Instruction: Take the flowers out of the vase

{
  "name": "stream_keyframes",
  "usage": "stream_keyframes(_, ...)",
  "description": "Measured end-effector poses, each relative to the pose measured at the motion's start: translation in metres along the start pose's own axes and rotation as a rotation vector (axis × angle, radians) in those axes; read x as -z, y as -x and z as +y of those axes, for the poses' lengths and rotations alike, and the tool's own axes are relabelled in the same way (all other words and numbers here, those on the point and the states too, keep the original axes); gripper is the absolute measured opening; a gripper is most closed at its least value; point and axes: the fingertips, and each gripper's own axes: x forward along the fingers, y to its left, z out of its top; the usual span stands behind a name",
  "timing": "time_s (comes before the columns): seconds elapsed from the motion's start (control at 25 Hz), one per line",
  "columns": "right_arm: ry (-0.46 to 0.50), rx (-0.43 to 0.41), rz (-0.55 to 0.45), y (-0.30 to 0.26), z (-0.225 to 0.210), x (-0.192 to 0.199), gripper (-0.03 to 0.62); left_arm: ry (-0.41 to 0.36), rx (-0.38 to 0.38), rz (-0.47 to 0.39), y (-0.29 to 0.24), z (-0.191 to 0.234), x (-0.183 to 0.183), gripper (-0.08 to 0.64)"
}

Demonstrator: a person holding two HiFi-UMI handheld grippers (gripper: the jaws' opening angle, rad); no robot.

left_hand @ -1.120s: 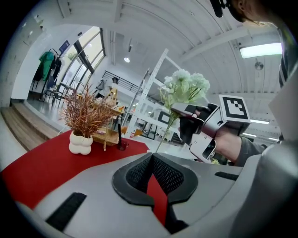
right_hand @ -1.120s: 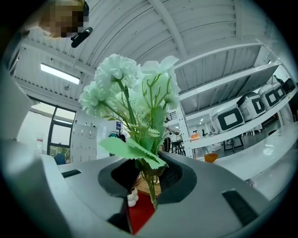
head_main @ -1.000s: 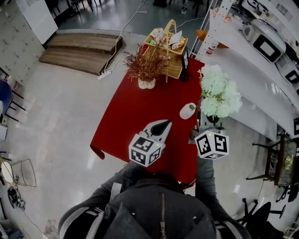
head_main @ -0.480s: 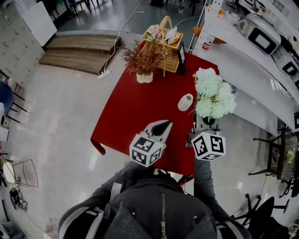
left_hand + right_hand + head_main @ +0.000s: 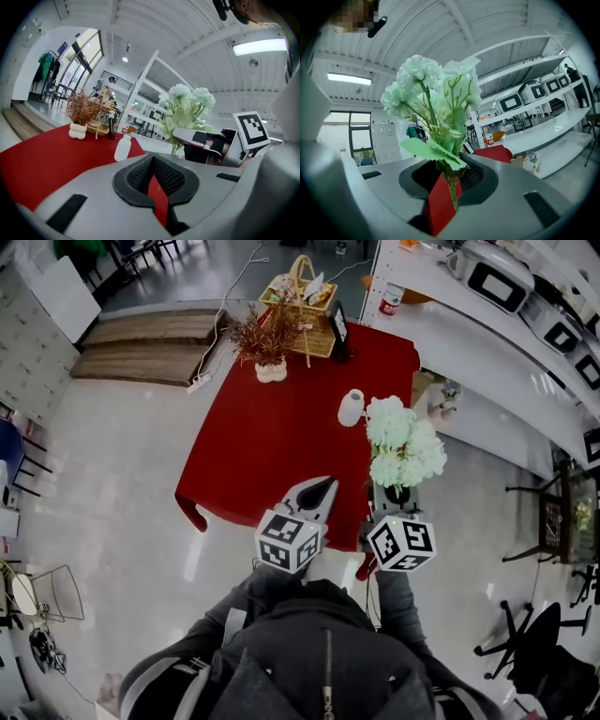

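While the right tongs (image 5: pixel 449 185) grip flowers (image 5: pixel 431 93), the bottle label (image 5: pixel 392 299) is illegible.

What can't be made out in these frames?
Inside of the vase: too small in the head view, side-on in the left gripper view.
Stem ends of the flowers: under blooms in the head view, inside the right tool in the right gripper view.
Contents of the basket: too small, head view.

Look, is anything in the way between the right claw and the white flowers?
Nothing visible is. The right claw is clamped straight on the green stems of the bunch of white flowers, with nothing else between them. The small white bottle-shaped vase stands apart on the red tablecloth.
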Motion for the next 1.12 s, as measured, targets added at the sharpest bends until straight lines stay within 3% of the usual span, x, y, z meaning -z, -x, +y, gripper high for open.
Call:
stream_keyframes(0.6,-0.024,-0.007,0.099,0.133,0.021,0.045,0.094,0.014,-0.018,-0.004,0.074,-0.094,0.055,0.008)
stream_keyframes(1.12,-0.061,-0.007,0.057,0.195,0.030,0.047,0.092,-0.013,0.005,0.004,0.107,-0.139,0.079,0.008)
